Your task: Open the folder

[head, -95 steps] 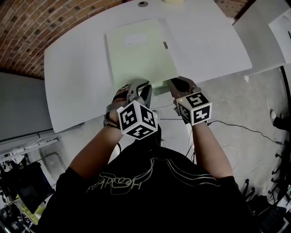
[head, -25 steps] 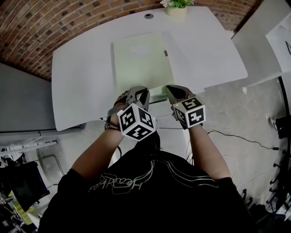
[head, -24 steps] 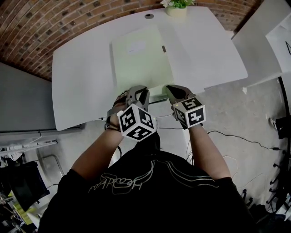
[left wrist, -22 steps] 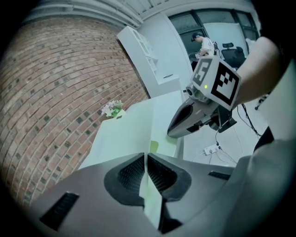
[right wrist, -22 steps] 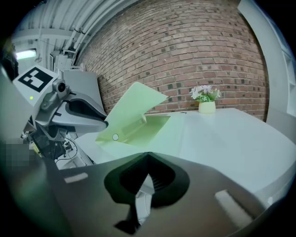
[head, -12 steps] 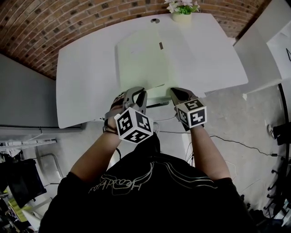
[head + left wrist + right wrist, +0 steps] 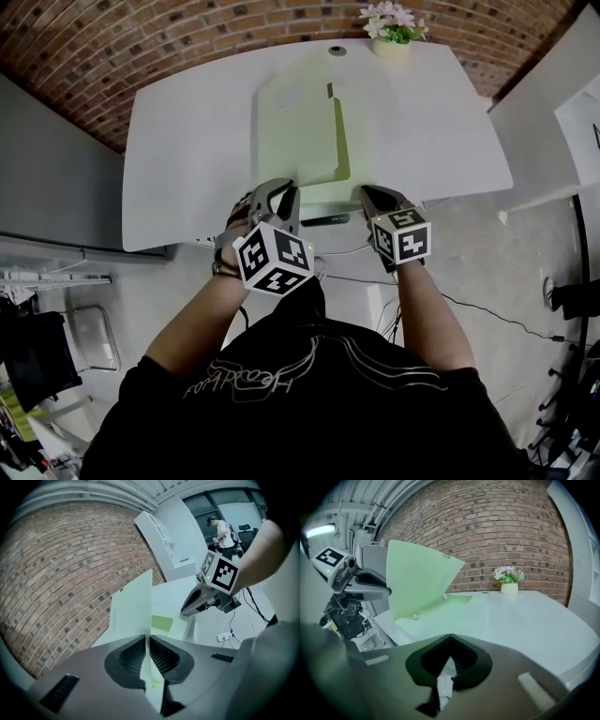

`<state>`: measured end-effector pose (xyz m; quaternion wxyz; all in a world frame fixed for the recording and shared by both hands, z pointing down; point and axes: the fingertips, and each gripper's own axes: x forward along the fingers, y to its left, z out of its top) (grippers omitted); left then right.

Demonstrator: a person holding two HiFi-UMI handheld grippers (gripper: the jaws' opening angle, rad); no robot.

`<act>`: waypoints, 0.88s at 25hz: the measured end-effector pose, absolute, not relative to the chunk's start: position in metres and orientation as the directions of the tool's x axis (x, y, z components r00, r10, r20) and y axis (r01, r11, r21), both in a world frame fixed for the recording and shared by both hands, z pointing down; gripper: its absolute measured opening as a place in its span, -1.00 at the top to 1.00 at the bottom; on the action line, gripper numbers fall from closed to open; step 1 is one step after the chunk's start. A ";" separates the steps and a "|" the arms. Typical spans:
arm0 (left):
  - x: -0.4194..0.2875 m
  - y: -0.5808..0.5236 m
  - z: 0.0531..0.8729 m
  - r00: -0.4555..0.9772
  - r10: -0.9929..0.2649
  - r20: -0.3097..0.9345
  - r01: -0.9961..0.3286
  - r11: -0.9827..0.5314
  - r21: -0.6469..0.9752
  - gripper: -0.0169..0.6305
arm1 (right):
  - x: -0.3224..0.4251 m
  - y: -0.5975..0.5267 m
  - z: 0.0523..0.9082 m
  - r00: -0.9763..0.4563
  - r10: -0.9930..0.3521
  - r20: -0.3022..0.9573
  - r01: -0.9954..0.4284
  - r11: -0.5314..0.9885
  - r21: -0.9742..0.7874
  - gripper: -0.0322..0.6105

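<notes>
A pale green folder (image 7: 296, 131) lies on the white table (image 7: 187, 141), its near edge at the table's front. My left gripper (image 7: 284, 188) is shut on the near edge of the front cover (image 7: 132, 605), which stands raised and tilted and shows a brighter green inside (image 7: 342, 150). The cover's thin edge runs between the left pads (image 7: 136, 656). My right gripper (image 7: 369, 193) sits shut at the table's front edge, just right of the folder's near corner, with nothing seen between its jaws. In the right gripper view the lifted cover (image 7: 417, 581) rises left of the inner sheet (image 7: 440, 613).
A small pot of flowers (image 7: 392, 33) stands at the table's far edge, next to a round cable hole (image 7: 337, 50). A second white table (image 7: 553, 122) is at the right. Cables lie on the floor (image 7: 487, 314). A person stands far off (image 7: 222, 529).
The folder's front cover has come up off the inner sheet, lifted by my left gripper, which rose and drew back. The right gripper stayed at the table's edge.
</notes>
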<state>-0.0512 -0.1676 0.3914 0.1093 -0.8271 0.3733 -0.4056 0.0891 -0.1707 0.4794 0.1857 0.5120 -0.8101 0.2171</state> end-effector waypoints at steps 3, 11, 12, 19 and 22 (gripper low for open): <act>-0.059 -0.169 0.387 0.378 -0.724 0.577 -0.563 -0.674 -0.478 0.89 | 0.091 -0.171 0.480 -0.409 -0.742 0.531 -0.908 0.387 -0.159 0.90; -0.084 -0.173 0.381 0.368 -0.743 0.559 -0.655 -0.634 -0.412 0.89 | 0.088 -0.173 0.480 -0.431 -0.729 0.531 -0.896 0.415 -0.156 0.90; -0.087 -0.174 0.380 0.366 -0.747 0.556 -0.664 -0.628 -0.406 0.88 | 0.088 -0.173 0.480 -0.433 -0.729 0.530 -0.895 0.417 -0.158 0.90; -0.110 -0.177 0.376 0.345 -0.765 0.544 -0.738 -0.579 -0.346 0.88 | 0.089 -0.172 0.480 -0.435 -0.728 0.530 -0.894 0.420 -0.156 0.90; -0.122 -0.180 0.374 0.346 -0.772 0.533 -0.792 -0.545 -0.275 0.89 | 0.090 -0.172 0.479 -0.431 -0.733 0.526 -0.895 0.420 -0.148 0.90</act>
